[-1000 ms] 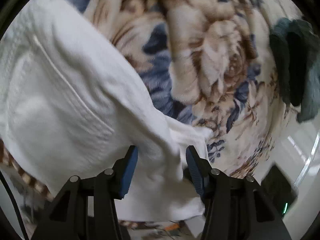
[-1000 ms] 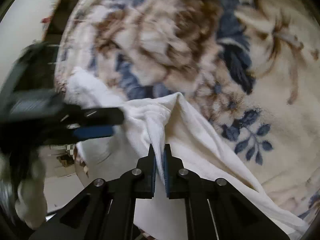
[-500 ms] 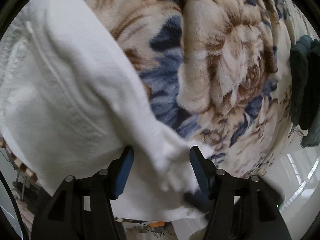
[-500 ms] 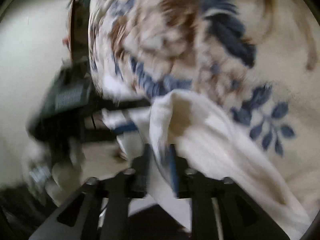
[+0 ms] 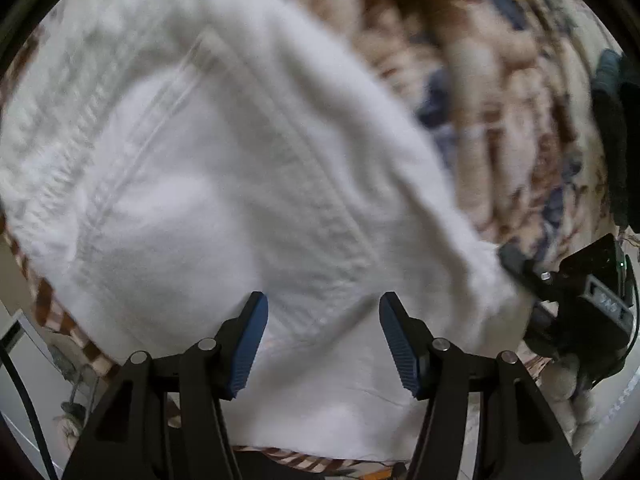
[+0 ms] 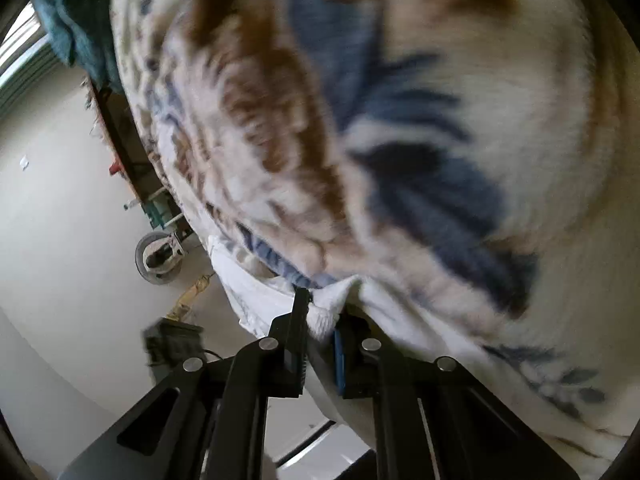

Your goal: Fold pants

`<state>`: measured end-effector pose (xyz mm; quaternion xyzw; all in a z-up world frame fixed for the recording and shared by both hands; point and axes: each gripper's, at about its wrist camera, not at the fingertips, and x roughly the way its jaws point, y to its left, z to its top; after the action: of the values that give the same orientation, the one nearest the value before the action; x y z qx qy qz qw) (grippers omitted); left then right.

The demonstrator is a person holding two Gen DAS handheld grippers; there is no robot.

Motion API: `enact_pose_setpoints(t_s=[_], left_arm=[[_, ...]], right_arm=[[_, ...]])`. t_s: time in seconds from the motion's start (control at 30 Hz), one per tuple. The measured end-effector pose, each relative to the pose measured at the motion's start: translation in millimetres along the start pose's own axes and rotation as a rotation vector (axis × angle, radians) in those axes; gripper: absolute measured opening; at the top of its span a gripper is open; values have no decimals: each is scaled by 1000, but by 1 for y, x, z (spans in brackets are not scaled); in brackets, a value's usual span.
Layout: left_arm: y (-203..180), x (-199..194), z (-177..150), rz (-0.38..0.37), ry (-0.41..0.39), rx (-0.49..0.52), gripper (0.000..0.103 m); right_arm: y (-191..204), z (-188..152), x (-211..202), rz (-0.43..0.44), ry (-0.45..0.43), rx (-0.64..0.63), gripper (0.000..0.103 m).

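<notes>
White pants (image 5: 208, 184) lie on a floral blanket (image 5: 500, 92) and fill most of the left wrist view; a seam and pocket stitching show. My left gripper (image 5: 323, 320) is open, its blue pads on either side of the cloth near the pants' near edge, holding nothing. My right gripper (image 6: 322, 312) is shut on a bunched edge of the white pants (image 6: 326, 312) at the blanket's (image 6: 460, 128) edge. The right gripper also shows at the right of the left wrist view (image 5: 520, 268), at a corner of the pants.
A dark teal garment (image 5: 614, 128) lies at the far right of the blanket, also seen top left in the right wrist view (image 6: 76, 24). Beyond the bed edge is pale floor (image 6: 60, 184) with a wheel (image 6: 158, 258) and a small dark box (image 6: 174, 344).
My left gripper has moved left over the pants, which now fill its view. My right gripper has pulled its pinched edge toward the blanket's edge; its view swung toward the floor.
</notes>
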<state>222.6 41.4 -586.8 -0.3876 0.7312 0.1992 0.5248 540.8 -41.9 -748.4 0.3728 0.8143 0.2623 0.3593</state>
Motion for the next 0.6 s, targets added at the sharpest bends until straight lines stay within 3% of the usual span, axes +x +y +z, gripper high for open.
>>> enact_pose_setpoints(t_s=[0.07,0.23,0.27,0.3,0.33,0.37,0.4,0.43,0.47,0.53,0.57,0.6], left_arm=[[7,5,2,-9,8,-17,55],[-5,6,4,24,4,45,56],[-16,9,2,34,1,56,56],[-19,11,1,41,-1,67,56],[-22,14,1,44,0,73,56],[-28,16,1,47,3,80,56],[-30,17,2,52,2,84,56],[-31,17,2,50,4,83,56],[-31,17,3,41,5,81,56],[-38,18,4,34,5,79,56],[-38,17,4,33,4,81,56],[-36,16,4,33,2,85,56]], right_arm=[[-15,2,2,54,35,79,14],[-9,-5,0,30,39,50,28],[-1,-9,0,-27,58,-12,28],[9,-2,13,-132,56,-65,15],[15,-3,9,-219,29,-92,11],[16,0,-6,-234,-15,-77,9],[16,5,-22,-264,-79,-59,1],[19,11,-40,-318,-155,-69,1],[20,18,-56,-296,-168,-79,1],[27,17,-64,-201,-72,-130,2],[42,7,-69,-288,-47,-234,5],[51,-1,-70,-382,-32,-307,17]])
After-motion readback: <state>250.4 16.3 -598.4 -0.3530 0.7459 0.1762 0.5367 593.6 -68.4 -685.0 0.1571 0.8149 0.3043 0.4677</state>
